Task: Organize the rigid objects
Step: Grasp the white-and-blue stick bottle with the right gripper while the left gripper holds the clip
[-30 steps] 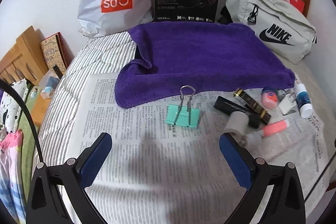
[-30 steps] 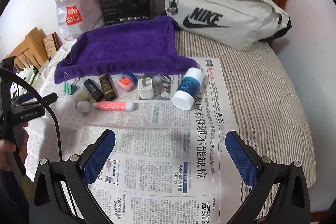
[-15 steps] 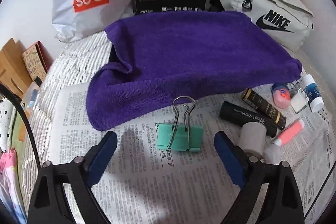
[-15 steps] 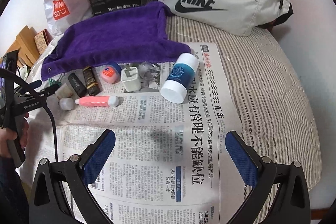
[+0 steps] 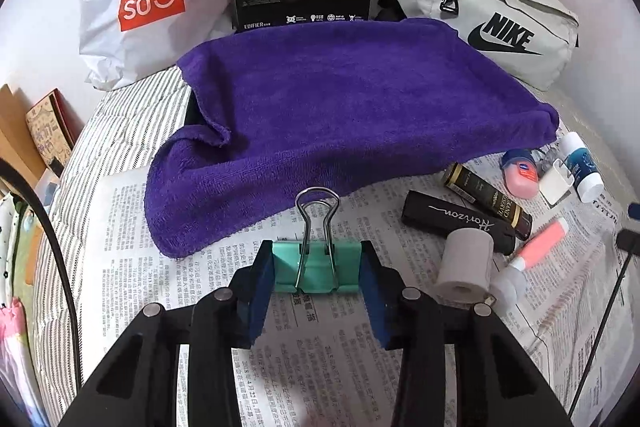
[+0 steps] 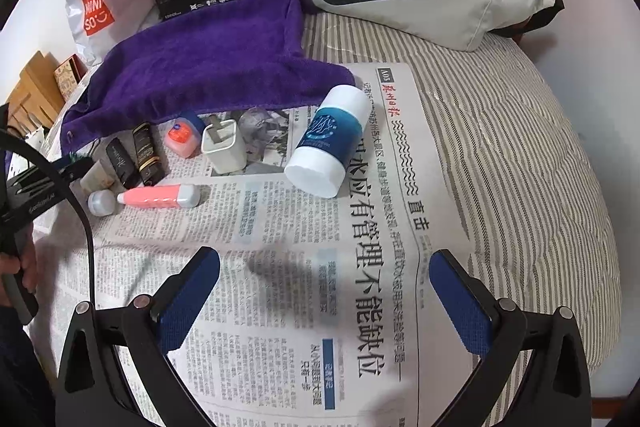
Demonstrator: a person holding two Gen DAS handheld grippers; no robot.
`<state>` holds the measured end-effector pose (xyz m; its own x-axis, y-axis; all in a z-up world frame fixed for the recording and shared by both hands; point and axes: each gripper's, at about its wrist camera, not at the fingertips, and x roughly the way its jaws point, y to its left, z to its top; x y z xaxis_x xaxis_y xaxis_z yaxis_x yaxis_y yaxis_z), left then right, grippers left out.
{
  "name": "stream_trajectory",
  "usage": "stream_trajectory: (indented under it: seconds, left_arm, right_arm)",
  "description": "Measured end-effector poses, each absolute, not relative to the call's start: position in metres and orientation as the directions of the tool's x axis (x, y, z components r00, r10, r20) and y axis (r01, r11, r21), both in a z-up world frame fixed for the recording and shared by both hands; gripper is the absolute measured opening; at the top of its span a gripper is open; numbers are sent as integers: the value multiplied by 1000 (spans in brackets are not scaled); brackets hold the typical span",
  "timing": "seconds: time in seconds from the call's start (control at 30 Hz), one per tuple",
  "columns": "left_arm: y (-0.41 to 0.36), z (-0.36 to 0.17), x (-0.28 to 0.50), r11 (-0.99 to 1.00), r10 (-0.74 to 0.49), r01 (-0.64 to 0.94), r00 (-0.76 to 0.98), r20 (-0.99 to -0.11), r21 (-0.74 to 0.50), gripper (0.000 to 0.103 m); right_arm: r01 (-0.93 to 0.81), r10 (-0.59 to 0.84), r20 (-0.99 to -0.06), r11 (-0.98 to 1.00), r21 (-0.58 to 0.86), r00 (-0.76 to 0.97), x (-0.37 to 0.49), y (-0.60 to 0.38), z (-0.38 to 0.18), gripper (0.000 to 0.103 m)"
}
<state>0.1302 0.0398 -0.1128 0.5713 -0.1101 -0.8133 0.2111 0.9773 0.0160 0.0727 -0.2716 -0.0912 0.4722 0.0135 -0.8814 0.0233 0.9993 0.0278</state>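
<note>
Left gripper [image 5: 316, 277] just closing, now clamped on the green binder clip [image 5: 316, 267] lying on the newspaper [image 5: 320, 367]; right gripper [image 6: 324, 301] open, empty. Could pivot or slip if lifted, grabbed by its smooth ends.

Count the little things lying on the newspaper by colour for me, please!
Green: 1, the binder clip in the left gripper
Black: 2, the two tubes
Pink: 2, the pink tube and the small pink jar
White: 2, the charger plug and the white and blue bottle
Beige: 1, the small roll
Total: 8
</note>
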Motion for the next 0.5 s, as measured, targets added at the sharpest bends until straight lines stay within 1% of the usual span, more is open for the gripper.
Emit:
stream_trajectory:
  seconds: [0.2,0.4,0.47,0.5]
  left_arm:
    - [41,-113,129,978,-124,210,571,-812,-2,39]
    - [39,-113,128,978,-112,208,572,-813,11,39]
    - [40,-114,129,978,-114,207,570,-814,8,39]
    - [40,-114,129,978,-114,206,569,-814,7,39]
  right_arm:
    - [43,-25,-859,999,-3,511,94,-278,-84,103]
    - [88,-20,-845,996,32,534,126,-289,-81,103]
    - [101,-19,-849,994,41,527,136,-289,-84,100]
    - [106,-16,-853,993,46,521,139,-289,-86,97]
